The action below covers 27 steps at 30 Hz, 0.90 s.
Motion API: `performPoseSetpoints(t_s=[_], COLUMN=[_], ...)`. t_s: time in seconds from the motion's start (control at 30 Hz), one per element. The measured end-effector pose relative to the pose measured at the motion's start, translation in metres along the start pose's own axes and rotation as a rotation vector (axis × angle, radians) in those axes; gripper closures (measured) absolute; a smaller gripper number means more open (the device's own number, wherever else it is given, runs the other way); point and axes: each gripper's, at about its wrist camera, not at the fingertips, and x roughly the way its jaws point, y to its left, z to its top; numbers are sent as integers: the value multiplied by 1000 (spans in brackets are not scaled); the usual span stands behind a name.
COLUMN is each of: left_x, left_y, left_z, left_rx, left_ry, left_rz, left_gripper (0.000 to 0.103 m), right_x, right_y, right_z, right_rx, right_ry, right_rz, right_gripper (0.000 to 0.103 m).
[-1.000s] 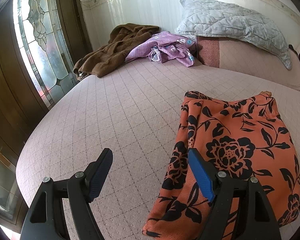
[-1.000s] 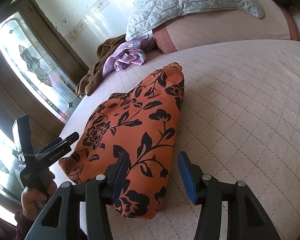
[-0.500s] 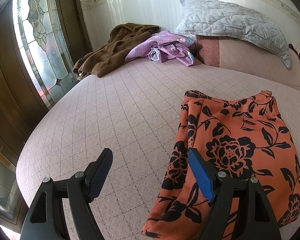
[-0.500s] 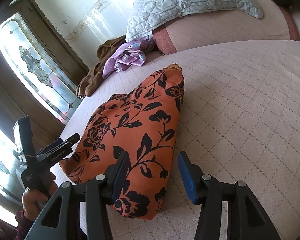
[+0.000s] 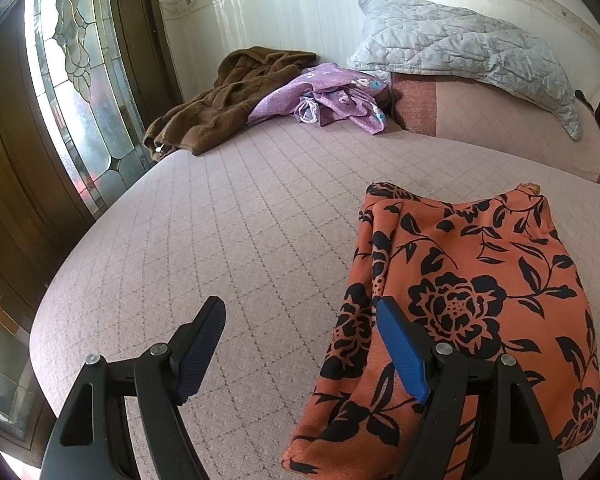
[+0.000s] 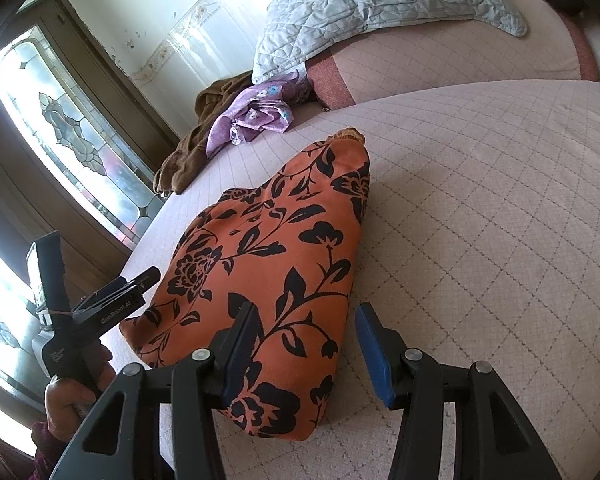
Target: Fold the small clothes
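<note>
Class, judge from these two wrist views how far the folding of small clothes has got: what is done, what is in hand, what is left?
Done: the orange floral garment lies folded into a compact shape on the bed.
In hand: nothing; the left claw and right claw are both open, near that garment's close end.
Left: the purple floral garment and brown garment lie crumpled near the pillow.
</note>
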Motion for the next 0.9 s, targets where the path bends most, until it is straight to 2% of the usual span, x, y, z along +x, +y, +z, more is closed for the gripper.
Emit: performPoseSetpoints(t_s=[0.07,0.13,0.17,0.23,0.3,0.47,0.53,0.63,0.73,0.9], left_x=[0,2,4,9,17,36,46,59,71,79], left_y=[2,7,11,17,24,30,30,30,27,25], left_z=[2,6,6,6,6,2,0,-2,-5,-3], left_rx=[2,0,-4,-23,-56,-118,-158,-204,-243,-292], left_ry=[17,55,79,125,159,241,285,342,407,424], left_rz=[-52,-161,-215,-309,-370,-435,-512,-551,-623,-666], left_gripper=[25,21,18,18,17,17,17,17,17,16], right_x=[0,-1,-1,-1,0,16,23,33,44,69], right_y=[0,0,-1,-7,-14,-35,-45,-58,-63,-62], right_z=[0,1,2,4,8,12,11,11,10,9], right_rx=[1,8,16,66,124,263,322,398,435,443], right_ry=[-1,1,3,0,4,57,76,103,145,201], right_rz=[5,31,46,91,139,210,236,271,295,291], right_gripper=[49,49,47,33,31,28,27,27,27,27])
